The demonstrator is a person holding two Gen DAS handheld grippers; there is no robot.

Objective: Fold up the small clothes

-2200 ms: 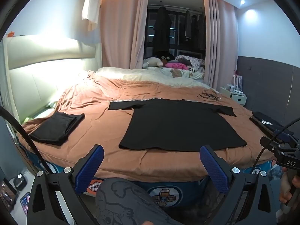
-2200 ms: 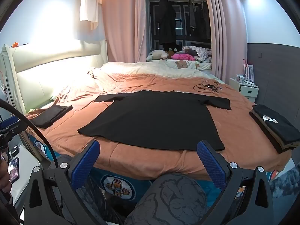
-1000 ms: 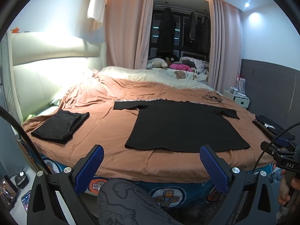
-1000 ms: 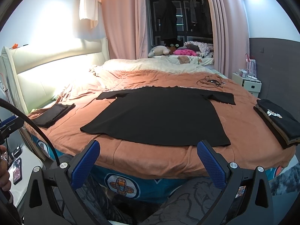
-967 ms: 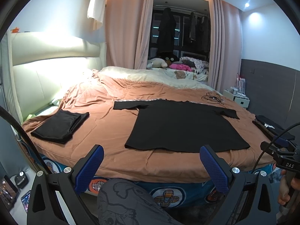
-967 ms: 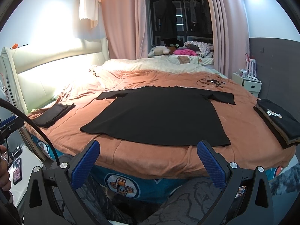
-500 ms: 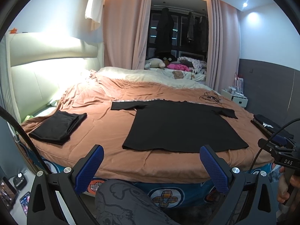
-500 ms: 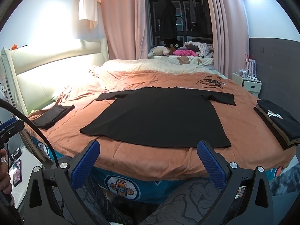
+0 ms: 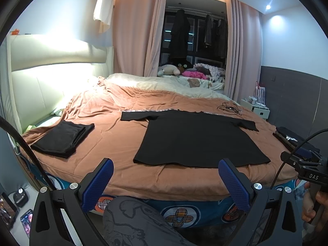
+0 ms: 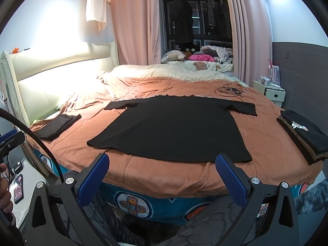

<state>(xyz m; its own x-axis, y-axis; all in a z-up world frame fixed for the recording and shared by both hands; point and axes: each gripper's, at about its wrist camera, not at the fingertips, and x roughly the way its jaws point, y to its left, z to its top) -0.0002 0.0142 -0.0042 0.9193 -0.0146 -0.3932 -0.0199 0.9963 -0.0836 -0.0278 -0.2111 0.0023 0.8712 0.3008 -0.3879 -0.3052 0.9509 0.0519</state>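
A black T-shirt (image 9: 196, 137) (image 10: 176, 129) lies spread flat on the orange-brown bedspread (image 9: 114, 143) (image 10: 264, 149), sleeves out, hem toward me. My left gripper (image 9: 166, 182) hangs open in front of the bed's near edge, short of the hem, with nothing between its blue pads. My right gripper (image 10: 162, 178) is open too, also before the bed edge and empty. A folded black garment (image 9: 61, 138) (image 10: 55, 126) rests at the bed's left side. A stack of folded dark clothes (image 10: 301, 135) (image 9: 291, 138) sits at the right edge.
A tangle of black cable (image 10: 229, 91) lies on the bed behind the shirt. A padded headboard (image 9: 41, 86) runs along the left. A white nightstand (image 10: 270, 93) stands at the far right. The person's patterned trouser knee (image 9: 131, 221) shows below. Stuffed toys (image 10: 184, 56) lie beyond the bed.
Both grippers shifted only slightly, with small camera sway. The shirt and folded piles have not moved, and both grippers stayed open.
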